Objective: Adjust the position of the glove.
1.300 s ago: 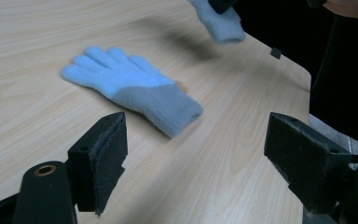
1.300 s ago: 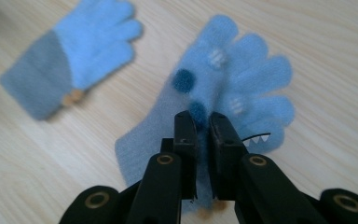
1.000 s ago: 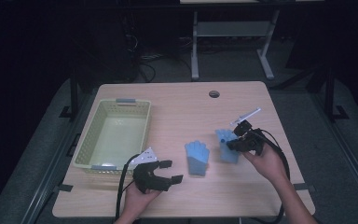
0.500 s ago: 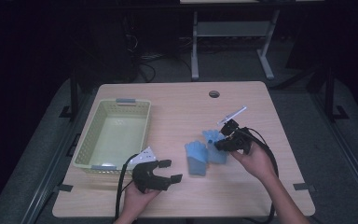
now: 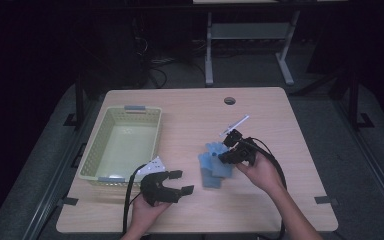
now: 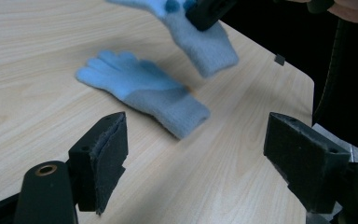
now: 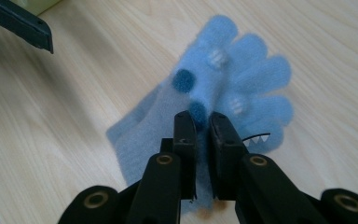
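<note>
Fuzzy blue knit: the decorated glove, soft, limp and light, hangs pinched in the right gripper just above the table. It will drape and swing; a pinch on bunched fabric near the middle should hold best. A plain glove lies flat beside it. The left gripper rests spread wide, empty. A yellow-green slatted basket sits left.

Pale green basket (left) on wooden table; floor beyond.

high view: overhead, far | gripper views: close, low | shared: blue gloves
</note>
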The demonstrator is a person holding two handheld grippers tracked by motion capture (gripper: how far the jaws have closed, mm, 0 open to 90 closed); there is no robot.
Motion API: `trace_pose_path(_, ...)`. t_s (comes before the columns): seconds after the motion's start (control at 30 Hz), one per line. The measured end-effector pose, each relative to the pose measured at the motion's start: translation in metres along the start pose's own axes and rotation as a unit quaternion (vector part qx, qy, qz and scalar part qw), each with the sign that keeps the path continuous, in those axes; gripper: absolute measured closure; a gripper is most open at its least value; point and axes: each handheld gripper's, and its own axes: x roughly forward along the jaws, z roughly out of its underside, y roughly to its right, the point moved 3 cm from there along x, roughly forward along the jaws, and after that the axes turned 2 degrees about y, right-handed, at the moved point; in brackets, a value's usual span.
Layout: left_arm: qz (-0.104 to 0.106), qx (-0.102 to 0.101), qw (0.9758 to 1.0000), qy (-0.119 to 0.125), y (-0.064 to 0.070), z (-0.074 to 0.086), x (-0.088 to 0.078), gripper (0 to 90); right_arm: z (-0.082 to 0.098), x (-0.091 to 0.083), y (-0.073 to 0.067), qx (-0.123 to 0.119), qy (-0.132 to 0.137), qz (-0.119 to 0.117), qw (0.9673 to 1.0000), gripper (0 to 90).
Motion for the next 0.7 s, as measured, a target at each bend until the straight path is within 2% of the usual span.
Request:
trace_pose_path(0.23, 0.000, -0.002, 1.0000, 0.001, -0.001, 0.000, -0.002, 21.5, -0.004, 0.014, -0.010, -0.004, -0.009, -0.013, 0.9999, 82.3)
trace_pose_path(0.7, 0.000, -0.008, 1.0000, 0.005, -0.002, 0.000, -0.003, 21.7, -0.004, 0.033, -0.015, -0.002, -0.027, -0.026, 0.9993, 81.9)
